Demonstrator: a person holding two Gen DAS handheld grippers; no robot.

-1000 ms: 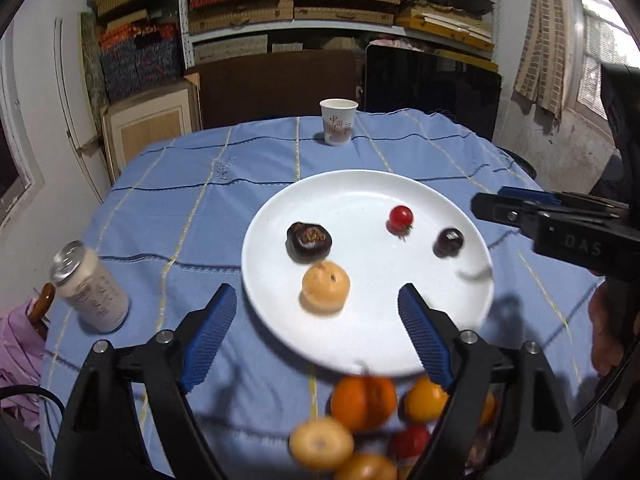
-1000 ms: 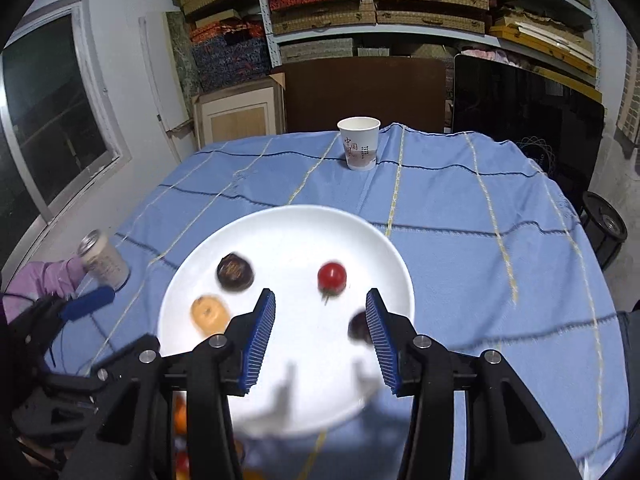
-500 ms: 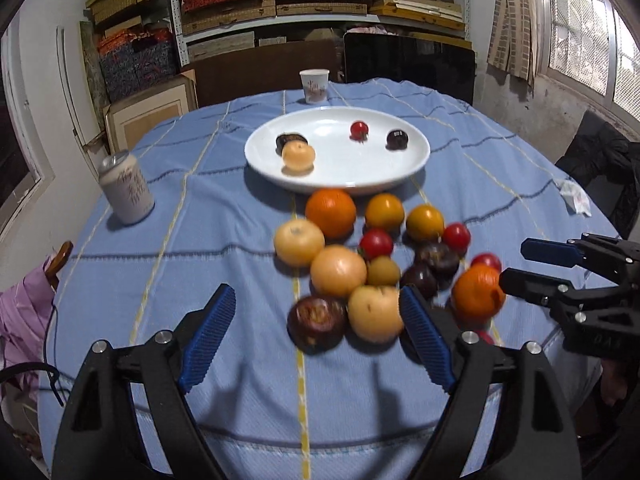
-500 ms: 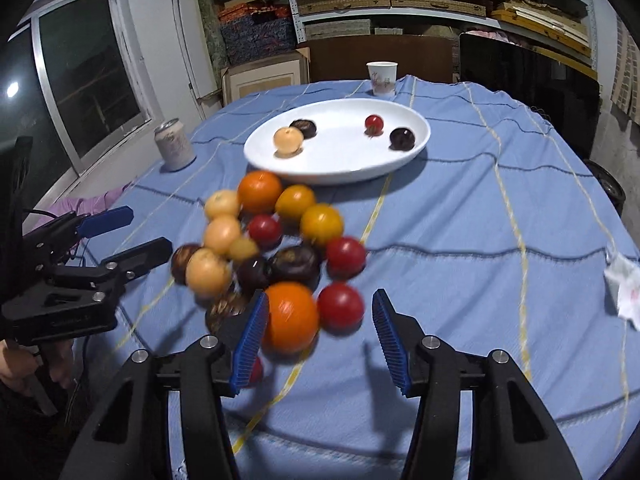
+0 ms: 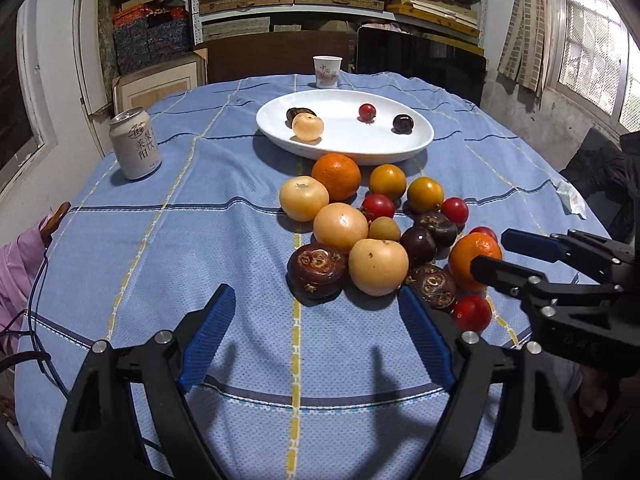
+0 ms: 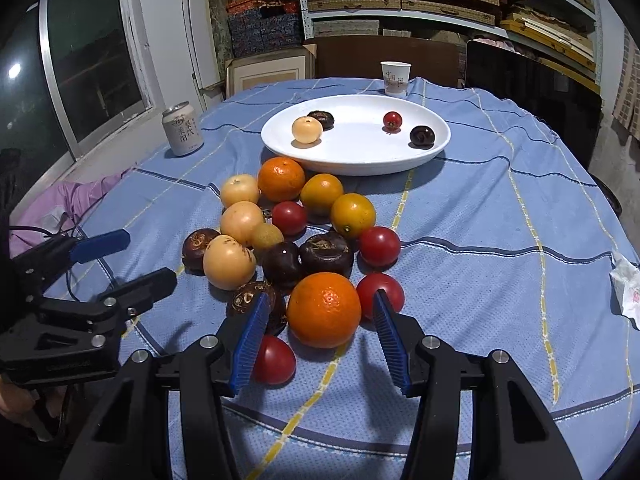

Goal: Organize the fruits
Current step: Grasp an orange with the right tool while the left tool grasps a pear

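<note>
A white plate (image 5: 416, 148) (image 6: 360, 164) at the table's far middle holds a pale yellow fruit (image 5: 307, 127), a dark brown fruit, a small red tomato (image 5: 367, 111) and a dark plum (image 5: 402, 123). A pile of several oranges, pale fruits, tomatoes and dark fruits (image 5: 376, 232) (image 6: 288, 240) lies on the blue cloth in front of it. My left gripper (image 5: 316, 332) is open, just short of the pile. My right gripper (image 6: 320, 336) is open, its pads either side of a large orange (image 6: 323, 309) without touching it.
A drink can (image 5: 135, 143) (image 6: 183, 129) stands at the left. A paper cup (image 5: 327, 71) (image 6: 395, 76) stands behind the plate. A crumpled tissue (image 6: 626, 288) lies at the right edge. Shelves and boxes line the back wall.
Both grippers have pulled back from over the plate towards me and dropped lower. The fruit pile now lies right in front of them. Both stay open.
</note>
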